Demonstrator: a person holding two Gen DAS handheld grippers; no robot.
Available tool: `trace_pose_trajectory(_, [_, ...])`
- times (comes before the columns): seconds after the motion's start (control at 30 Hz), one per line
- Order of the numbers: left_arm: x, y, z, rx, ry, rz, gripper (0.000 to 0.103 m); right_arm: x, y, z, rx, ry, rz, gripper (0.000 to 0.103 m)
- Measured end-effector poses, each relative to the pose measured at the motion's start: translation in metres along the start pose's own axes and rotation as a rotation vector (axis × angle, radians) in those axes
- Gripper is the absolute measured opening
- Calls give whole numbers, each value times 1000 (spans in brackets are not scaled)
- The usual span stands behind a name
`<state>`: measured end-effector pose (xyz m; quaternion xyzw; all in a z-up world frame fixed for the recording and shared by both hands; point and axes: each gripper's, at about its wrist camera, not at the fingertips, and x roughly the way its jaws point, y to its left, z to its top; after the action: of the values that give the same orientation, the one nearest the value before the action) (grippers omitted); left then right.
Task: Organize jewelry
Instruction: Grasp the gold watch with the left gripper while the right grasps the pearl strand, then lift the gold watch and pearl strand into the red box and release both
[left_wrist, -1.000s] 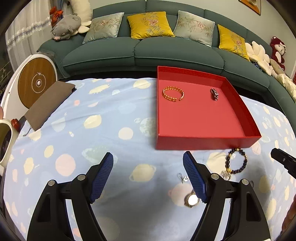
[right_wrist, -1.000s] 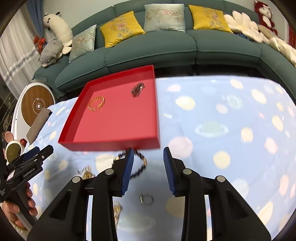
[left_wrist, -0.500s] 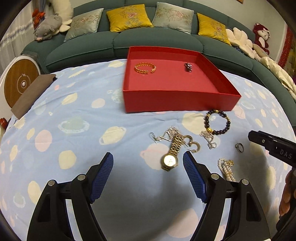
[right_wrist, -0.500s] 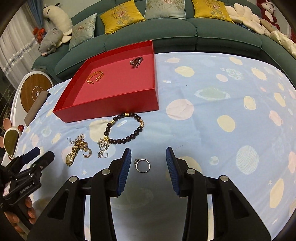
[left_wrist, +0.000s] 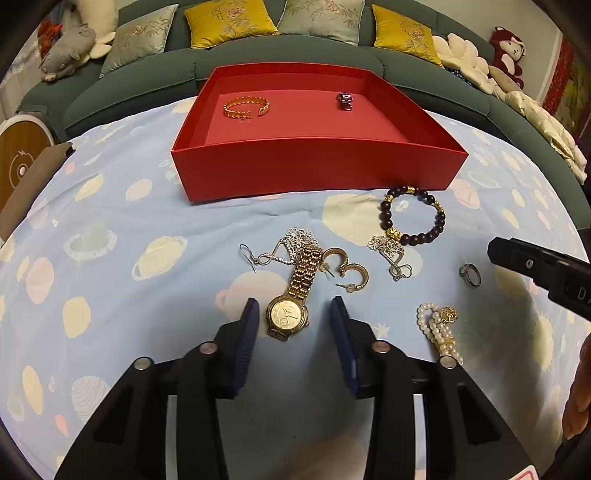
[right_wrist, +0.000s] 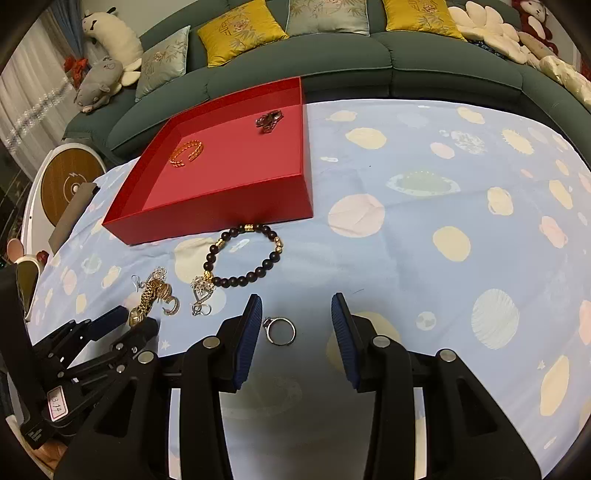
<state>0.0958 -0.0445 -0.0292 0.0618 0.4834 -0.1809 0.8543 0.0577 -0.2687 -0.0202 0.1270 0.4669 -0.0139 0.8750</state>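
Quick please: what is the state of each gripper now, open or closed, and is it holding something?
Left gripper: open, holding nothing; the gold watch lies between its fingers.
Right gripper: open, holding nothing; the silver ring lies between its fingers.

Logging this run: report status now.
Left hand-held gripper open around gold metal wristwatch. Right hand-held gripper open around silver ring. Nothing blocking.

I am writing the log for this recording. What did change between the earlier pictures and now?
Both tongs drew back from the red tray. The left tongs narrowed and now straddle the gold watch; the right tongs now frame the silver ring. Neither has gripped anything. The gold bangle and small dark piece stayed in the tray, and the loose jewelry on the cloth did not move.
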Motion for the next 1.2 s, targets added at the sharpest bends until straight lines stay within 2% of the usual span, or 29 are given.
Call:
trace_pose_trajectory(0.03, [0, 0, 0, 0, 2, -3, 21, 0, 2, -2, -8, 4, 3, 38])
trace_pose_trajectory(0.07, [-1, 1, 0, -2, 3, -12, 21, -1, 5, -5, -20, 11, 8, 38])
trace_pose_trajectory(0.3, [-15, 9, -4, -7, -17, -31, 20, 0, 33, -34, -141, 46, 20, 38])
trace_pose_trajectory(0.47, [-29, 15, -5, -17, -39, -45, 20, 4, 38, -47, -163, 71, 41, 38])
trace_pose_trajectory(0.9, [-44, 19, -3, -23, -79, -41, 20, -4, 53, -42, -152, 37, 93, 38])
trace_pose_trajectory(1.2, [-50, 29, -4, -35, -86, -46, 20, 13, 68, -53, -197, 66, 56, 38])
